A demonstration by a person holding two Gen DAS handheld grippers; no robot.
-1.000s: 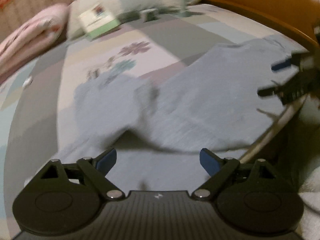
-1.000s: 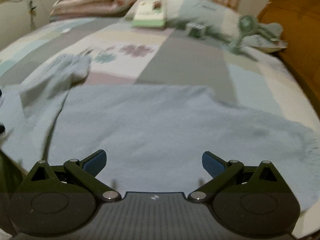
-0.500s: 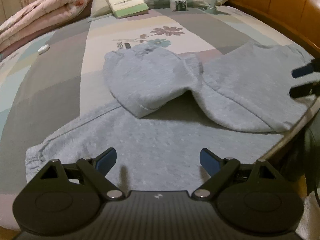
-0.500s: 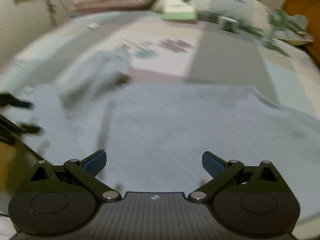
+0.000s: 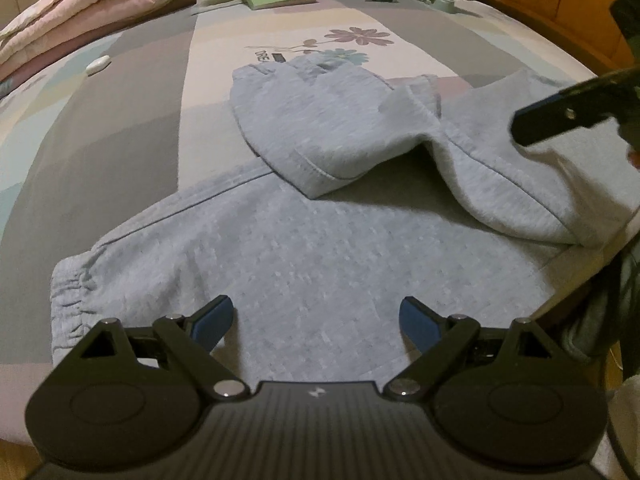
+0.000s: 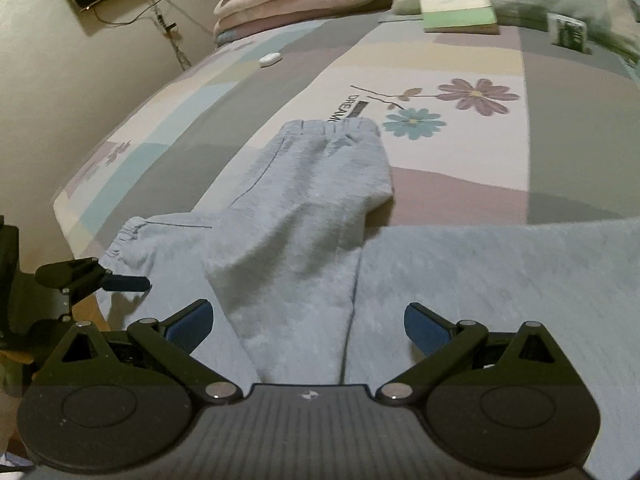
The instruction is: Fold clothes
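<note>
Left wrist view is sharpening after the blur: left gripper (image 5: 316, 316) is hanging with fingers wide apart, empty, over the near leg of the grey sweatpants (image 5: 320, 264), low in frame. Right wrist view is swinging leftwards: right gripper (image 6: 308, 324), fingers likewise apart, is now facing the folded-over leg at centre, suggesting another fold is coming.
</note>
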